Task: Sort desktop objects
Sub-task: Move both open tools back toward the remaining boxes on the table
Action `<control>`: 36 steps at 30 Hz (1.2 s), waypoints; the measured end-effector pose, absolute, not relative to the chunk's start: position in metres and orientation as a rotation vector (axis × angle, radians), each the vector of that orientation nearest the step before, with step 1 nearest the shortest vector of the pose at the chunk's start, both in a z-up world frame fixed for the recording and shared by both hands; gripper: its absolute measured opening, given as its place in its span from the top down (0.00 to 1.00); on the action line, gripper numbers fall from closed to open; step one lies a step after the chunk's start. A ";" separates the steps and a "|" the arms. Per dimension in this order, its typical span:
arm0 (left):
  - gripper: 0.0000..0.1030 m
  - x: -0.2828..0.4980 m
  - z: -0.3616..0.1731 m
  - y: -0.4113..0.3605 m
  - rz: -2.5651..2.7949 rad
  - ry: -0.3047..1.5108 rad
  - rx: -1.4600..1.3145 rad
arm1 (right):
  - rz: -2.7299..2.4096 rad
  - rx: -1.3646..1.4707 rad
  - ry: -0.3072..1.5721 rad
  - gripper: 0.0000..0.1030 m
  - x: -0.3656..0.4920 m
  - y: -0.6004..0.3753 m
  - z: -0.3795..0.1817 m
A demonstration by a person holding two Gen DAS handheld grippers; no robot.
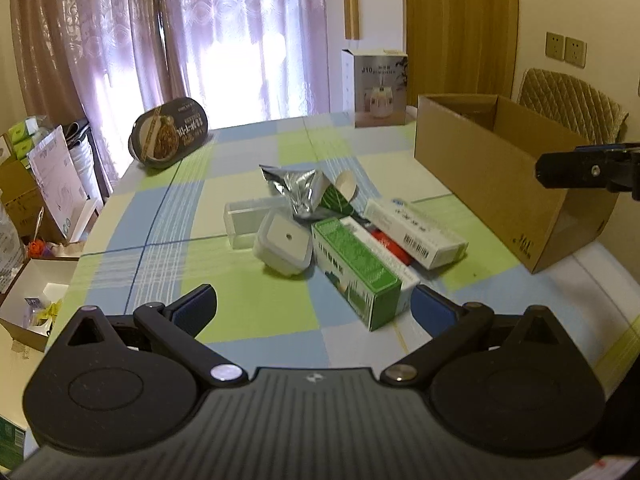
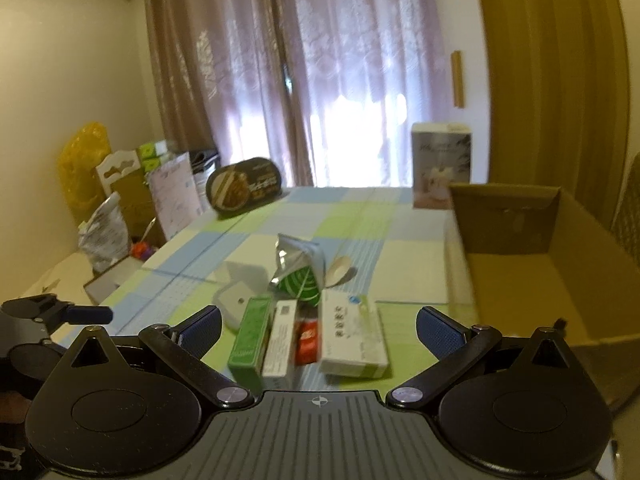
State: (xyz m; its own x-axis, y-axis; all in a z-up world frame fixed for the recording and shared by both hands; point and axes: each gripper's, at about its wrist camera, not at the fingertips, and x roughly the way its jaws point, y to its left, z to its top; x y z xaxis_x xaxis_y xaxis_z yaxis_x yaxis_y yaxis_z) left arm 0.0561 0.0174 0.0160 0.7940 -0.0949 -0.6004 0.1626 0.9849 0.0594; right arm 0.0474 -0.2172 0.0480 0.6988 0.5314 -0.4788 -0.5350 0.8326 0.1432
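Hovering level above the table [image 1: 248,304], left gripper [image 1: 314,308] and right gripper [image 2: 318,330], fingers spread wide, seemingly empty

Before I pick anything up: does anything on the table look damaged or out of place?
Yes. The silver-and-green pouch in the pile is torn open and crumpled, and the dark oval noodle tub at the far left edge is tipped on its side. The cardboard box looks intact.

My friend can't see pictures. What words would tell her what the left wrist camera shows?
An open left gripper hovers over a checked tablecloth, facing a jumble of small boxes: a green box, a white box and a silver foil packet. An open cardboard box sits at right.
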 end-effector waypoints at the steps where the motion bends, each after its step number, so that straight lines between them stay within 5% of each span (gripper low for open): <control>1: 0.01 0.057 0.011 0.019 -0.144 0.641 0.103 | 0.599 -0.001 0.540 0.02 0.047 -0.215 0.043; 36: 0.02 0.127 -0.059 0.004 -0.179 0.696 -0.052 | 0.575 0.037 0.744 0.02 0.102 -0.197 -0.022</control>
